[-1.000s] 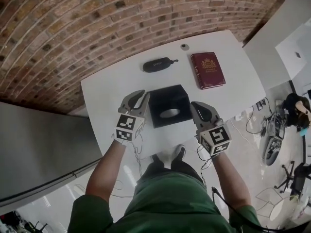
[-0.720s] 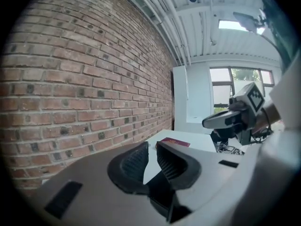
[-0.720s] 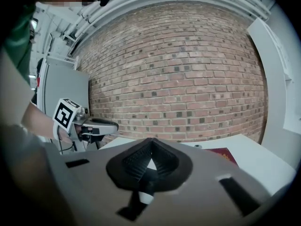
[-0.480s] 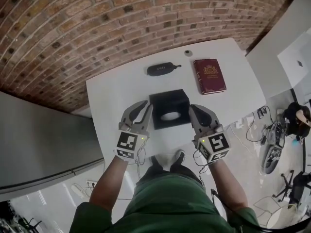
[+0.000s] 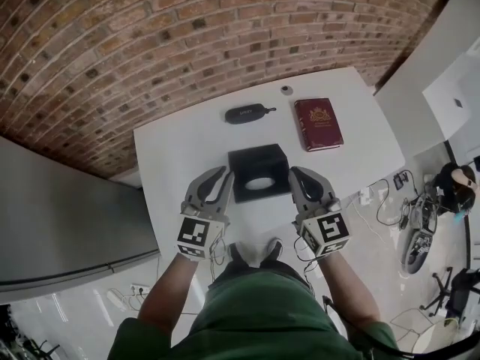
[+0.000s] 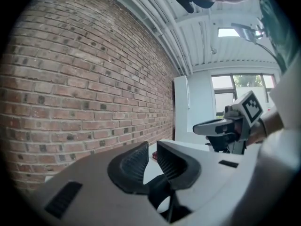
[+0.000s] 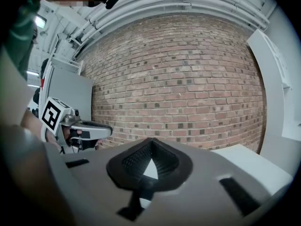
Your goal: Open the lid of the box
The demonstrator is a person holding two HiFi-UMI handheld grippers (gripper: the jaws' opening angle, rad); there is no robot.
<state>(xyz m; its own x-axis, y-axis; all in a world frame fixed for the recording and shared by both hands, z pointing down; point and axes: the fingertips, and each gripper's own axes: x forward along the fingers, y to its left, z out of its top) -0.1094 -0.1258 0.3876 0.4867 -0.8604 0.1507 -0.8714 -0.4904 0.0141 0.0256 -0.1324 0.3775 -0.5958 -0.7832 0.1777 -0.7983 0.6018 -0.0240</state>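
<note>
The black box (image 5: 255,162), with a pale oval on its lid, sits closed on the white table (image 5: 180,145). My left gripper (image 5: 223,173) is at the box's left side and my right gripper (image 5: 294,172) at its right side, both held off the table. In the left gripper view the left gripper (image 6: 152,147) is shut with nothing in it, and the right gripper (image 6: 221,125) shows beyond. The right gripper (image 7: 150,142) is shut and empty too, with the left gripper (image 7: 89,127) beside it. Neither gripper view shows the box.
Farther back on the table lie a black glasses case (image 5: 245,113), a dark red book (image 5: 318,124) and a small round object (image 5: 286,90). A brick wall (image 5: 150,43) stands behind the table. A grey cabinet (image 5: 60,216) is at the left.
Both grippers have lifted and drawn back a little toward the person, jaws still shut. The box has stayed in place.
</note>
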